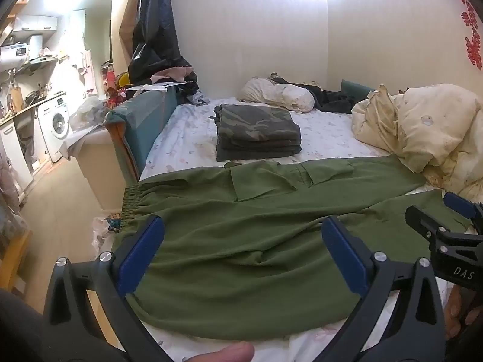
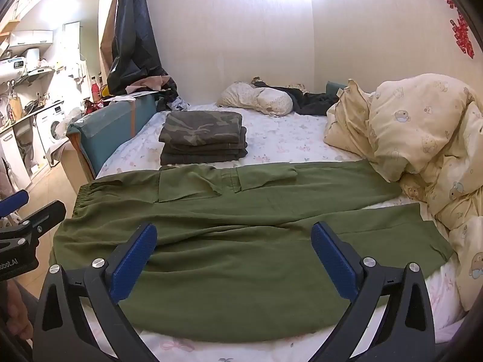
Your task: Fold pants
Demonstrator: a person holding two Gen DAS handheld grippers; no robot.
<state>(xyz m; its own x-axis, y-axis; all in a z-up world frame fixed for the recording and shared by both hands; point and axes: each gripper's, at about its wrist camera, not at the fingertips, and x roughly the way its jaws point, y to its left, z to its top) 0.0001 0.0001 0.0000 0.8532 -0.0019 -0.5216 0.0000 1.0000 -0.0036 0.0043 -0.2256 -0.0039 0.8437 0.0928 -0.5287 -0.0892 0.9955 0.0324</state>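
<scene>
The left hand-held gripper hangs over the near edge of the bed, its blue pads spread wide with nothing between them. The right hand-held gripper hangs just beside it, equally spread and empty, above the same edge. Under both lie the green cargo pants, laid flat across the bed along its near edge, elastic waistband at the left edge, legs running right and parted in a narrow V that ends against the bunched cream duvet. A strip of bare floral sheet shows between the pants and the near edge. Behind the pants, touching their far edge, sits a stack of folded camouflage pants; open sheet lies beyond it up to the pillow.
</scene>
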